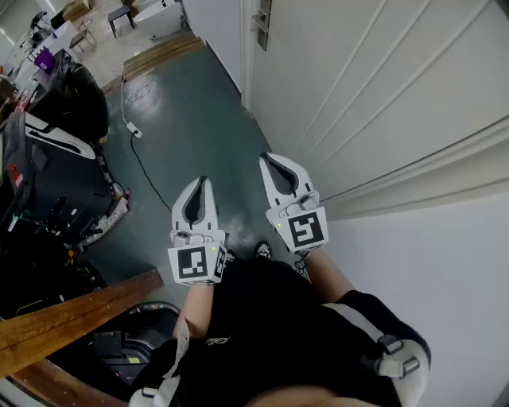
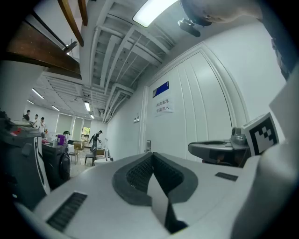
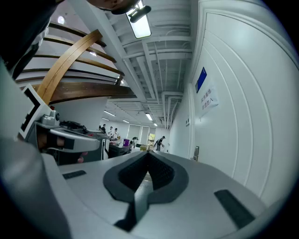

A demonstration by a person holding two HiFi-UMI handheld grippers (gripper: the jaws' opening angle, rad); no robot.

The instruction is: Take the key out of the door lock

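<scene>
Short of the door lock [image 1: 262, 22] with left claw [image 1: 202, 189] and right claw [image 1: 270, 165] clenched empty; probably pinch light, stiff key's head.

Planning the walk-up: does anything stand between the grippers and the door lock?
Nothing visible does. The lock sits farther along the door, ahead of the left gripper and right gripper, with only floor between. The cable lies off to the left. No key can be made out.
</scene>
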